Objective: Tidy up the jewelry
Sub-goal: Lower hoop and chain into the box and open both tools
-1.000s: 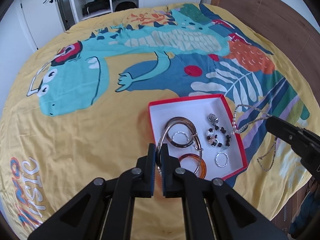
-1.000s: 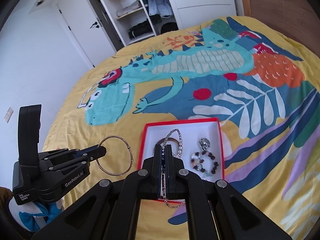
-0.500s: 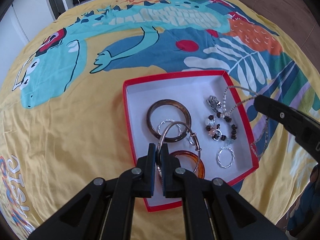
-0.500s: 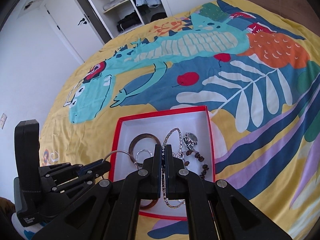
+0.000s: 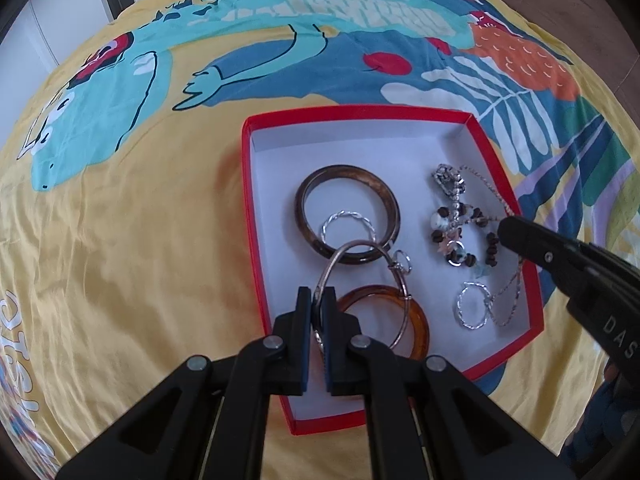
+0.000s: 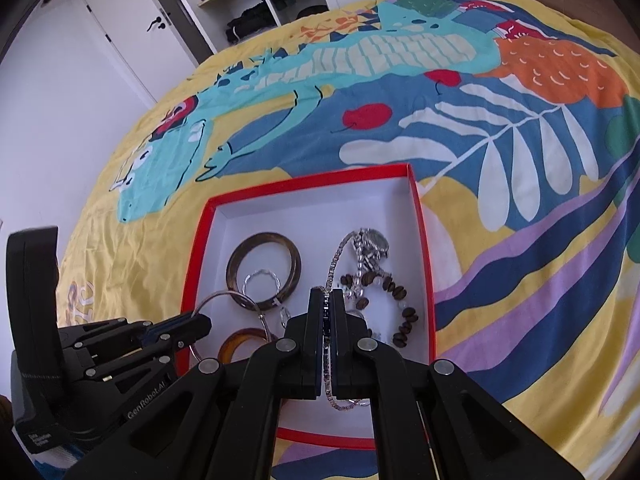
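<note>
A red-rimmed white box [image 5: 250, 208] [image 6: 424, 248] lies on the bed. My left gripper [image 5: 317, 297] is shut on a thin metal hoop bangle [image 5: 362, 245], held over the box above an amber bangle [image 5: 416, 316]. My right gripper [image 6: 328, 300] is shut on a silver chain necklace [image 6: 334, 264], which hangs into the box; it also shows in the left wrist view [image 5: 512, 296]. The box holds a dark brown bangle [image 5: 348, 212] [image 6: 264, 268], two twisted silver rings [image 5: 346, 226] [image 5: 474, 308], a dark bead bracelet [image 5: 464, 236] [image 6: 396, 300] and a watch [image 6: 374, 244].
The bed has a yellow cover with a dinosaur print [image 5: 120, 92]. A wooden headboard [image 5: 580, 12] stands at the right. A white wardrobe with open shelves [image 6: 248, 4] and a door [image 6: 132, 28] stand beyond the bed.
Both grippers have moved forward and down toward the box. The hoop bangle now hangs over the box's inside, and the chain now drapes into the box.
</note>
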Available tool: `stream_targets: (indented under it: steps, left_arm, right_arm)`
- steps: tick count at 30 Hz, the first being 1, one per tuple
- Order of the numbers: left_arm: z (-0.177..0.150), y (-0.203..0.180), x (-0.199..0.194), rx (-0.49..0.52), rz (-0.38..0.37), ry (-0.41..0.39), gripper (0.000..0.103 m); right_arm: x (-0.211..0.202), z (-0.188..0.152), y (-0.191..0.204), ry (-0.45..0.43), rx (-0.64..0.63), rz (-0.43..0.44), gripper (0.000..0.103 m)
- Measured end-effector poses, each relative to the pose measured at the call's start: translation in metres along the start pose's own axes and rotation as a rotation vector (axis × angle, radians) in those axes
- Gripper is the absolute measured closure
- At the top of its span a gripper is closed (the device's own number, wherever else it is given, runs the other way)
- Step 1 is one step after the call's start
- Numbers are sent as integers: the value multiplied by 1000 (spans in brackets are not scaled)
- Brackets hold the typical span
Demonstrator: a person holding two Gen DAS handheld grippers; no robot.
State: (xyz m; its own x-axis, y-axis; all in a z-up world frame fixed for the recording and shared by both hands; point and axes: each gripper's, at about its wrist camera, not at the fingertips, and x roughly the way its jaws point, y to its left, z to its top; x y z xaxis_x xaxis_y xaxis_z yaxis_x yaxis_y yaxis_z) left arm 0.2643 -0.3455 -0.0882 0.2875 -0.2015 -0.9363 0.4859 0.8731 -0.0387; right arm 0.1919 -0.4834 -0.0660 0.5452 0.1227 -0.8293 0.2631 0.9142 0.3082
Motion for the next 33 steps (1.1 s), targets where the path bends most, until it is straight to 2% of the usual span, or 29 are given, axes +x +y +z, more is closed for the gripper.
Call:
stream_targets:
  steps: [10,22,30,33]
  left_arm:
    - [-15,1,15,-8,9,30,99]
    - [-25,0,16,-8,12,4,97]
    - [-34,1,9,-1,-19,-3,97]
    - [-36,1,3,1,-20,-14,97]
  right_arm:
    - [17,-23,-8,54,10,-34,97]
    - [23,-46,-11,66,11,-60,96]
    - [14,-62,-15,49,40,-83,76]
    - [8,-66,-14,44,39,-86,73]
